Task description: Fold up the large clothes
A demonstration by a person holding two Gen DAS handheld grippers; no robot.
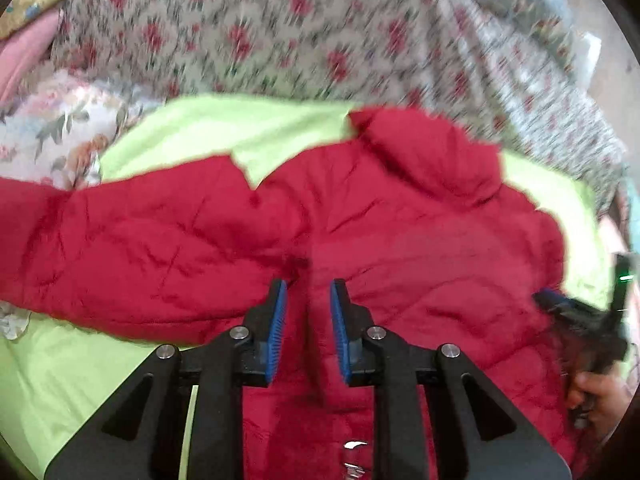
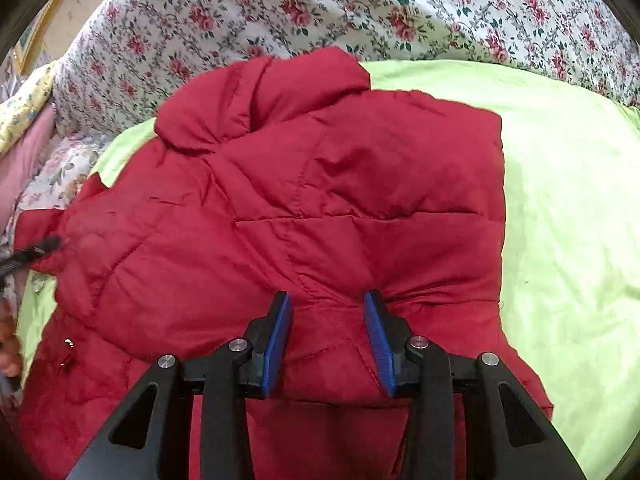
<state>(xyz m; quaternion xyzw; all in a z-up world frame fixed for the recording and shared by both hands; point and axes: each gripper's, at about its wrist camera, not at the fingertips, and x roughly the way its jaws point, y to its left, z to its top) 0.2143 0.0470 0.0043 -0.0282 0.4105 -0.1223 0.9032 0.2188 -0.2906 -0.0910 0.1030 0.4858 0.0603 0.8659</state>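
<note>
Both hand-held grippers, left (image 1: 308,308) and right (image 2: 327,320), hover open over the red jacket (image 2: 304,208) (puffy, soft, slippery); pinch a hem.

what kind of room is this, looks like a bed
Most likely a bedroom: a red puffer jacket lies on a lime-green sheet spread over a rose-print bedcover, with pillow-like floral bedding alongside.

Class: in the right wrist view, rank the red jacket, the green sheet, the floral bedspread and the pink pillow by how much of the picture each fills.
1. red jacket
2-3. green sheet and floral bedspread: too alike to rank
4. pink pillow
</note>
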